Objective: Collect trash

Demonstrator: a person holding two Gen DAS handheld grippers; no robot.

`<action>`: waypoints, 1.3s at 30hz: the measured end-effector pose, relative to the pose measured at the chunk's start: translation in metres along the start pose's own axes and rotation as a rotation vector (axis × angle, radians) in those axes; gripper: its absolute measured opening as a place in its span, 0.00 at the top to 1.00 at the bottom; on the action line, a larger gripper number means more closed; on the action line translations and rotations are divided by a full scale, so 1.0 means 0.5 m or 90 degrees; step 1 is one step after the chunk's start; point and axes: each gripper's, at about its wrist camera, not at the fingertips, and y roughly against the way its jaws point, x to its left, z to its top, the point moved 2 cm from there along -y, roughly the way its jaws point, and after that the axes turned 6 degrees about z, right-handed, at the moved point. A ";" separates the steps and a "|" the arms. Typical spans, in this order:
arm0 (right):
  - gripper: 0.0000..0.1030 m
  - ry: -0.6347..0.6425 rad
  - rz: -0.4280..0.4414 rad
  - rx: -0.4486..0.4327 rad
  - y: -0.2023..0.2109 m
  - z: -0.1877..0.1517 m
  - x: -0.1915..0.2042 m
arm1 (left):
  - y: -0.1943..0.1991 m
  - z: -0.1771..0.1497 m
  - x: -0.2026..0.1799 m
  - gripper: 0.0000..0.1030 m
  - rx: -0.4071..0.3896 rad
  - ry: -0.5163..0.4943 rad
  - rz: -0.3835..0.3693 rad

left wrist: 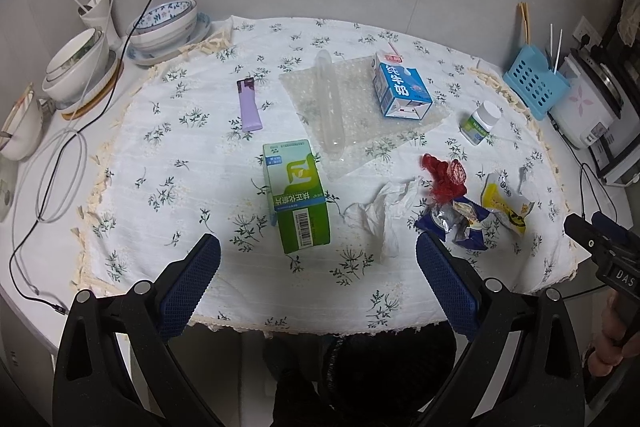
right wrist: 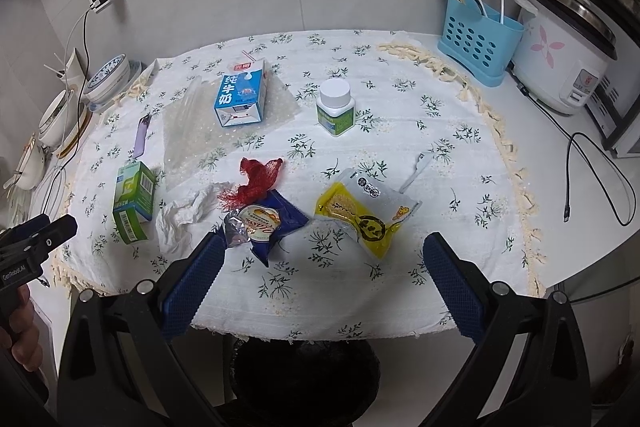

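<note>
- Hovering above the near edge of the table (left wrist: 48,187), the left gripper (left wrist: 318,261) has its jaws spread wide and holds nothing.
- The right gripper (right wrist: 324,263) is likewise wide and empty, above the same edge.
- Trash lies on the flowered cloth (right wrist: 400,155): a green box (left wrist: 298,197), a crumpled tissue (left wrist: 380,211), red netting (right wrist: 258,181), a blue wrapper (right wrist: 272,225) and a yellow packet (right wrist: 366,213).
- Farther back are a milk carton (right wrist: 242,95) on a bubble sheet (left wrist: 360,107), a clear tube (left wrist: 330,103), a purple tube (left wrist: 250,105) and a white-capped bottle (right wrist: 335,107).
- A dark bin (right wrist: 306,383) sits below the table edge, between the right gripper's fingers.
</note>
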 end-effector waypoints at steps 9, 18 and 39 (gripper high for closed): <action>0.07 0.001 0.003 0.003 -0.008 0.007 0.005 | -0.006 0.005 0.001 0.07 0.001 0.001 0.003; 0.07 0.003 0.003 -0.002 -0.003 0.011 0.003 | -0.007 0.012 -0.002 0.07 0.001 0.001 -0.001; 0.07 0.017 0.012 -0.001 0.001 0.008 0.019 | -0.002 0.013 -0.005 0.07 0.006 0.005 -0.004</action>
